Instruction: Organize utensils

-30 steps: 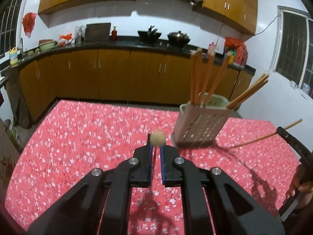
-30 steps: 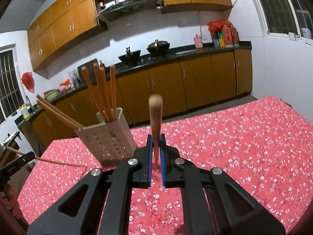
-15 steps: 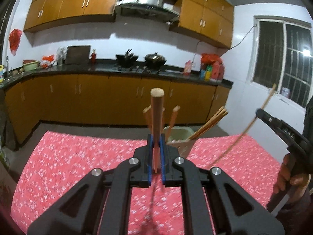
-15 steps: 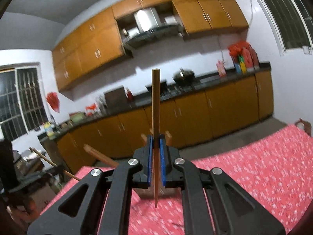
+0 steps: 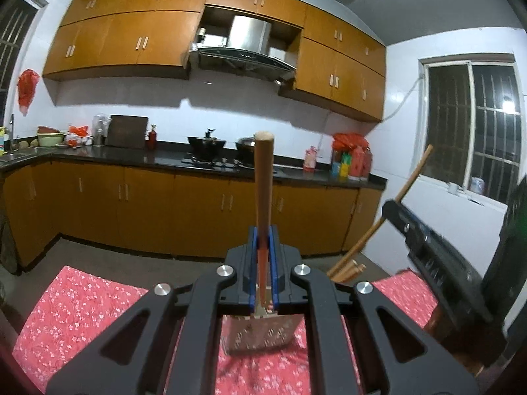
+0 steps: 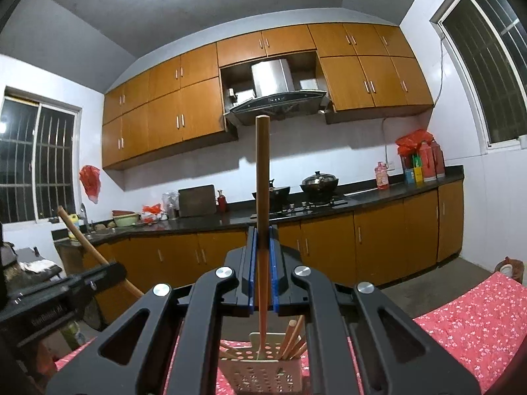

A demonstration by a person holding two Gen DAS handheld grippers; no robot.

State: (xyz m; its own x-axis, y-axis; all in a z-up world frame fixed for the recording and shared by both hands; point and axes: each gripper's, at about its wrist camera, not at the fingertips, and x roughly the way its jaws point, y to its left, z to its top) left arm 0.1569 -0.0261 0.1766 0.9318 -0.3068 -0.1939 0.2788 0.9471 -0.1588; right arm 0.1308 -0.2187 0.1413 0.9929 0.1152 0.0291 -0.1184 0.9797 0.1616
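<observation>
My left gripper (image 5: 263, 247) is shut on a wooden chopstick (image 5: 264, 181) held upright, its lower end over the perforated utensil holder (image 5: 260, 335) on the red floral tablecloth (image 5: 72, 306). My right gripper (image 6: 263, 247) is shut on another wooden chopstick (image 6: 262, 177), upright, its tip reaching down into the same holder (image 6: 260, 372), which has several chopsticks (image 6: 291, 337) in it. The right gripper also shows in the left wrist view (image 5: 428, 240). The left gripper shows at the left of the right wrist view (image 6: 59, 289).
Kitchen counter (image 5: 197, 161) with wok, pots and bottles runs behind the table. Orange cabinets (image 6: 378, 250) stand below it. A window (image 5: 474, 131) is at the right. The tablecloth (image 6: 474, 319) extends to the right of the holder.
Both grippers have tilted up and come in over the holder, bringing their chopsticks upright. The right chopstick's tip now reaches into the holder.
</observation>
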